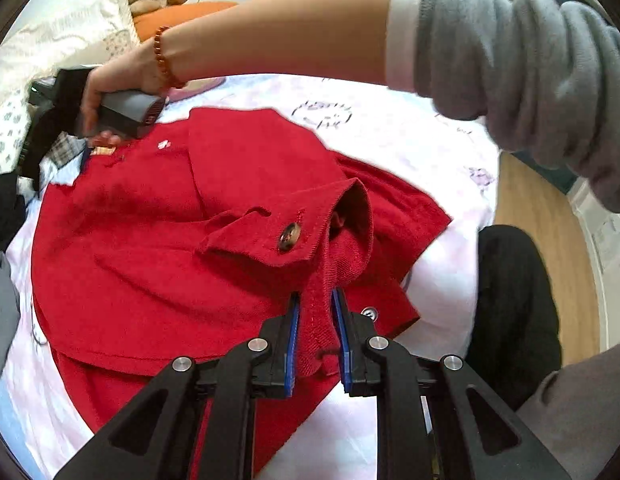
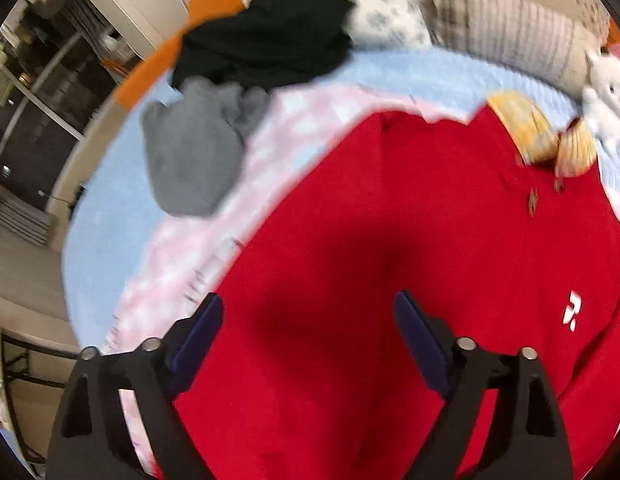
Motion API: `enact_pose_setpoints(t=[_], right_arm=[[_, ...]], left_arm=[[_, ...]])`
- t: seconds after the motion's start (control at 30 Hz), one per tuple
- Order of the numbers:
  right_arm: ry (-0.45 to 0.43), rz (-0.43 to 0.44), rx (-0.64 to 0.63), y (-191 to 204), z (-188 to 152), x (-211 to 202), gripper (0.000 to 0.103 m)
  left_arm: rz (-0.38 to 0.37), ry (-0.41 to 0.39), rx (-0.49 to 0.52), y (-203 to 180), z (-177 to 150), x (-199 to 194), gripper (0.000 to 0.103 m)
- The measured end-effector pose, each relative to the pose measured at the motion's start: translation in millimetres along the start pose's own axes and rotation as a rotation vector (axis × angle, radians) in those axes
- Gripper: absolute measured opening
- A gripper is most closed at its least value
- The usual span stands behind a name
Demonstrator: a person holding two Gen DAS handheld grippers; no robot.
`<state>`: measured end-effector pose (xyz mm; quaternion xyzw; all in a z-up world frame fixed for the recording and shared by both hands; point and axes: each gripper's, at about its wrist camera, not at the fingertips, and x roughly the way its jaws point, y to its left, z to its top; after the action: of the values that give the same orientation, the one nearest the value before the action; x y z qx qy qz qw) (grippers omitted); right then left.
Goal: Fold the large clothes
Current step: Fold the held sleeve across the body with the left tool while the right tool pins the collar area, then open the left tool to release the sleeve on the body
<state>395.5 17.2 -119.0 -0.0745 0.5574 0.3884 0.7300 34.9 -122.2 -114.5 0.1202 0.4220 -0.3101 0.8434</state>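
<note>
Left gripper clamped on red jacket fabric by the cuff; fold only partway done.
Jacket spread on the bed ahead of both grippers, one sleeve brought across the body, rest still loose; right gripper spread wide and empty just above the red cloth. Grey and black clothes beyond it look unfolded.

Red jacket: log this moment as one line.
left claw: shut on red jacket | right claw: open, empty, above jacket | surface: bed
</note>
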Motion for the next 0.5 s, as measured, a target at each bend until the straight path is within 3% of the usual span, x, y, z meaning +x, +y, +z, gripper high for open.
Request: enact_pose_setpoints(t=[0.13, 0.17, 0.2, 0.27, 0.3, 0.33, 0.37, 0.4, 0.5], right_arm=[[0.066, -0.031, 0.077, -33.8, -20.0, 45.3, 0.076], [0.073, -0.019, 0.095, -39.9, -24.4, 55.5, 0.074], [0.061, -0.011, 0.106, -43.8, -28.7, 60.9, 0.073], [0.017, 0.013, 0.103, -44.1, -31.3, 59.5, 0.041], [0.017, 0.050, 0.105, -45.5, -31.1, 60.0, 0.020], [0.027, 0.101, 0.144, -51.0, -30.5, 60.6, 0.018], [0.021, 0.111, 0.163, -54.7, -30.5, 60.5, 0.009], [0.014, 0.119, 0.170, -56.7, -30.5, 58.8, 0.005], [-0.049, 0.127, 0.189, -65.1, -30.5, 42.7, 0.003]], left_arm=[[-0.020, 0.033, -0.047, 7.1, -11.1, 19.2, 0.022], [-0.025, 0.029, -0.049, 8.9, -14.6, 18.8, 0.026], [-0.028, 0.008, -0.057, 12.5, -17.3, 16.4, 0.038], [-0.034, -0.042, -0.091, 21.9, -20.1, 6.0, 0.058], [-0.030, -0.075, -0.124, 31.7, -21.2, -2.7, 0.067], [-0.020, -0.103, -0.160, 44.9, -21.9, -12.6, 0.068], [-0.007, -0.115, -0.189, 57.2, -22.4, -19.3, 0.069], [0.007, -0.121, -0.208, 66.9, -22.5, -25.3, 0.069], [0.094, -0.145, -0.304, 112.7, -28.5, -44.2, 0.069]])
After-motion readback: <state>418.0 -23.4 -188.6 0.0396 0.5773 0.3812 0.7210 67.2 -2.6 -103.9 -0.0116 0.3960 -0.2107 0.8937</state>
